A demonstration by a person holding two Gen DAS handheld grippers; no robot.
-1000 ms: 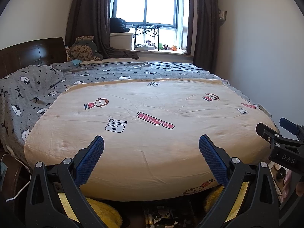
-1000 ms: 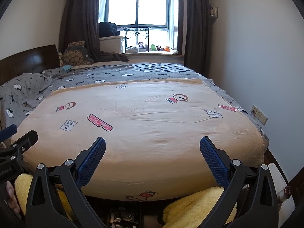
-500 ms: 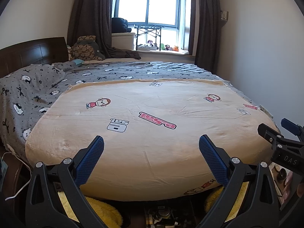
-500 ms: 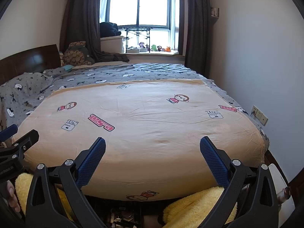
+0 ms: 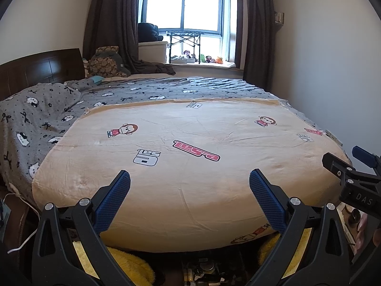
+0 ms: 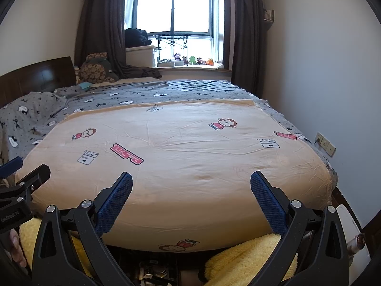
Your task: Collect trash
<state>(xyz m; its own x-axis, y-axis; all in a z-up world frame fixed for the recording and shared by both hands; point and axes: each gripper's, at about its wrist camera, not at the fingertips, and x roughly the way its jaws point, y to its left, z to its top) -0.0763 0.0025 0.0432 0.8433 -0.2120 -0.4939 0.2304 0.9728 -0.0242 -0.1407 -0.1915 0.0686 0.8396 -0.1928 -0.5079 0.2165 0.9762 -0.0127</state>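
Observation:
I see no trash on the bed. My left gripper is open over the near edge of a beige cartoon-print blanket, with nothing between its blue pads. My right gripper is open as well and empty, over the same blanket. Each gripper shows in the other's view: the right gripper at the right edge, the left gripper at the left edge. Small cluttered items lie in shadow on the floor below the bed's foot; I cannot tell what they are.
A grey patterned quilt covers the far and left part of the bed, below a dark headboard. Yellow fluffy slippers show at the bottom. A wall socket and white wall stand at right; window sill with toys behind.
Both views have shifted slightly; the bed sits a little lower in frame. Both grippers stay open and empty.

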